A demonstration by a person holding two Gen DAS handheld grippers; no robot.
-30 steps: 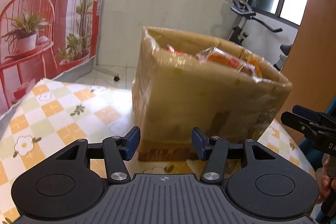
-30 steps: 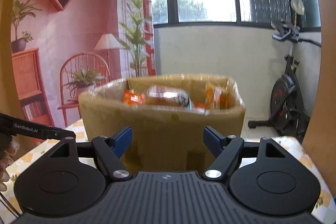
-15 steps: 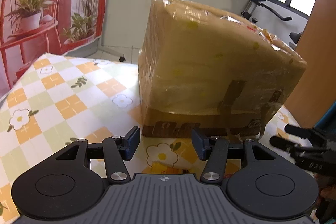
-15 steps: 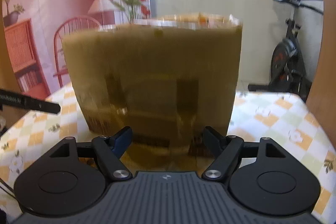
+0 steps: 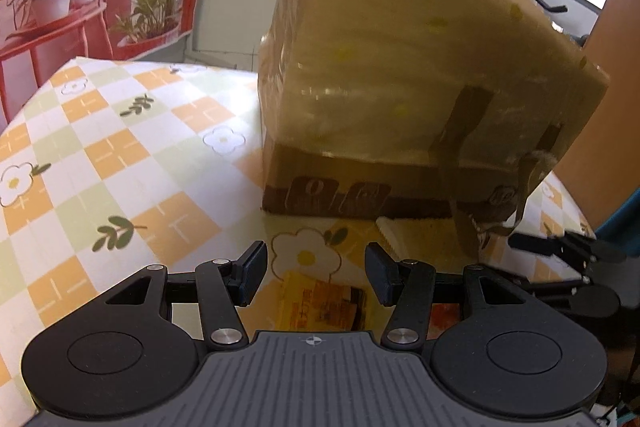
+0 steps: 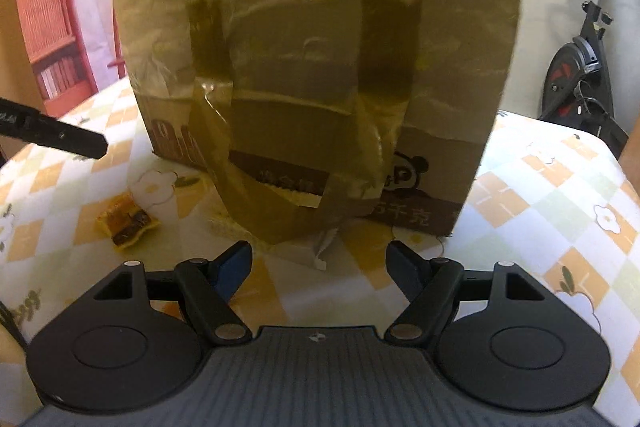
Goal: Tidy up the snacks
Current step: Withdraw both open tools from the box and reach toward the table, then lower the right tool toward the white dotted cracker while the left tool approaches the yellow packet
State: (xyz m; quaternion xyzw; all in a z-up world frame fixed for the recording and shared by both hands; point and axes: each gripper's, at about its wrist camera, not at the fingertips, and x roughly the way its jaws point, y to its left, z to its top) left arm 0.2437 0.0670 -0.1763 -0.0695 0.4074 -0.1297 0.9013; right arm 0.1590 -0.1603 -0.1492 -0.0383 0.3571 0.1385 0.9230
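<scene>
Two hand-held grippers hang low over the flowered tabletop [image 5: 120,155], both with jaws apart and nothing between them. From the left wrist view, the left hand-held gripper [image 5: 316,277] sits right above a small yellow-orange snack packet [image 5: 320,303] lying flat at its six o'clock edge; from the right wrist view the same packet [image 6: 126,223] lies at about ten o'clock of the right hand-held gripper [image 6: 320,267], well apart from it. A tape-wrapped cardboard box [image 6: 316,67] stands at twelve o'clock for both, close behind the packet.

My guess is the step in hand is picking up that loose packet with the left tool. To do it well, I would tip the fingers steeply toward the cloth, straddle the packet across its narrow side, and close only once both pads are beside it, since a thin wrapper slides easily on the glossy cloth. Loose tape [image 6: 324,247] trailing from the box front could snag the right tool.

Printing runs along the box base: a panda figure [image 6: 408,167] and Chinese characters, too blurred to read surely. The other gripper's arm carries white lettering, unreadable here.
</scene>
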